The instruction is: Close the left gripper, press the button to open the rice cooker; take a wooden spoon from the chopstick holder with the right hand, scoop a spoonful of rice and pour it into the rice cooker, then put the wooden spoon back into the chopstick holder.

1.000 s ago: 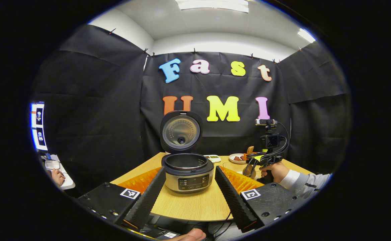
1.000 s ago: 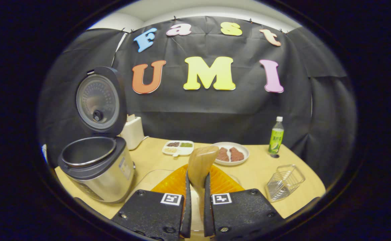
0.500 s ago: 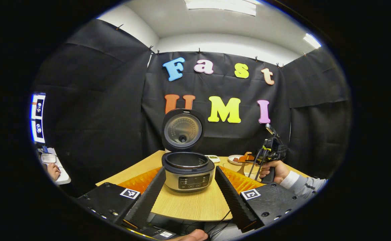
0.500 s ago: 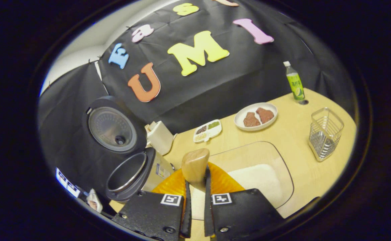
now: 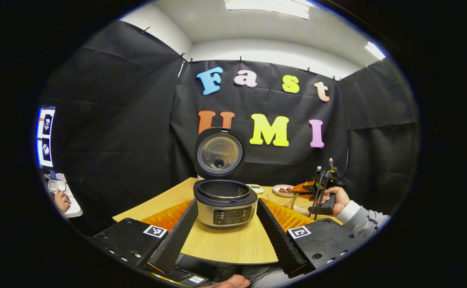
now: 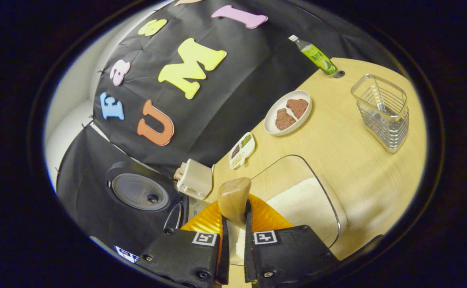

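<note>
**Q:** what's going on with your two grippers right now?

**A:** My left gripper is sitting at the bottom of the left gripper view with its fingers spread wide and gripping nothing. The rice cooker is showing right in the gap between them, dead centre of the frame, standing on the wooden table with its lid flipped up and the pot looking empty from here.

**Q:** and the right one?

**A:** My right gripper is pinching the wooden spoon, fingers nearly together with the handle squeezed between them, bowl end poking up at lower centre of the right gripper view. The whole view is rolling over sideways (table is slanting up toward the upper right). Just past the spoon, lower centre-right, a clear tray with white rice is lying on the table. I can't tell if the spoon is touching the rice.

**Q:** where's the holder?

**A:** The chopstick holder is standing at the upper right of that frame, a wire basket well apart from the spoon. A plate with two brown pieces is sitting mid-frame above the tray, a green bottle at the top, a small divided dish near the wall, and a white box beside the cooker lid at lower left.
</note>
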### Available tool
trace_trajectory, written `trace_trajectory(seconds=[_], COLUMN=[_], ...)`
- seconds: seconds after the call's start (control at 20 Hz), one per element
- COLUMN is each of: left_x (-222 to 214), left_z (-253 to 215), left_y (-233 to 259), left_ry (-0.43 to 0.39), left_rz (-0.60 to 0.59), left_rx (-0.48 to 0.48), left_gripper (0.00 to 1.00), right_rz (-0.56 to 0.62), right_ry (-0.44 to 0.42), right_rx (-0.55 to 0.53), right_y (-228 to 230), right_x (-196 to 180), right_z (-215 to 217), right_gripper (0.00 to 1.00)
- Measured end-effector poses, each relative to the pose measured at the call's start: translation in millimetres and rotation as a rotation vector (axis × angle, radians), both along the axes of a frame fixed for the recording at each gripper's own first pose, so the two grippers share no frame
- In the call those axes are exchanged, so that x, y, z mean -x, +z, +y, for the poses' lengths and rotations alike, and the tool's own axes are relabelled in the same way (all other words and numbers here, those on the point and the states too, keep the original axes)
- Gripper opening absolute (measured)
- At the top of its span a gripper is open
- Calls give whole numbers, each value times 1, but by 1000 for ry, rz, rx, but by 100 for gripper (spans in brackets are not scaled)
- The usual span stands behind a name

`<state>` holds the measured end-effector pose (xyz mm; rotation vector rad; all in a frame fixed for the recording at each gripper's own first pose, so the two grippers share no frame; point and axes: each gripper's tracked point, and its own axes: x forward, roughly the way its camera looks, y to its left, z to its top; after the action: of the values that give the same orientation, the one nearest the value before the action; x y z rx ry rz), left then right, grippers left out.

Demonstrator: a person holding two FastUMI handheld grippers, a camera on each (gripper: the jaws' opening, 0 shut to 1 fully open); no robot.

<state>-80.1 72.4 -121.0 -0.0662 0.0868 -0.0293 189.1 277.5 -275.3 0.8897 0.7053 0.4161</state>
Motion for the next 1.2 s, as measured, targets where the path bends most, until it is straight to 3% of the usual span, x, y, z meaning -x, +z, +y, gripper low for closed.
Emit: trace_trajectory(seconds=[0.3,0.8,1.0,1.2], left_x=[-1,0,3,6], left_z=[10,12,10,10], left_y=[-4,-12,-11,-9], left_ry=[25,21,14,10], left_rz=[18,42,37,35], left_rx=[8,-7,-23,-39], left_gripper=[94,94,94,94], right_rz=[135,172,170,146], right_ry=[-85,-208,-214,-197], right_rx=[-169,-553,-738,-769], right_y=[-13,15,37,61], right_x=[-8,-17,-14,-9], right_z=[-23,-82,-88,-80], right_gripper=[17,19,19,19])
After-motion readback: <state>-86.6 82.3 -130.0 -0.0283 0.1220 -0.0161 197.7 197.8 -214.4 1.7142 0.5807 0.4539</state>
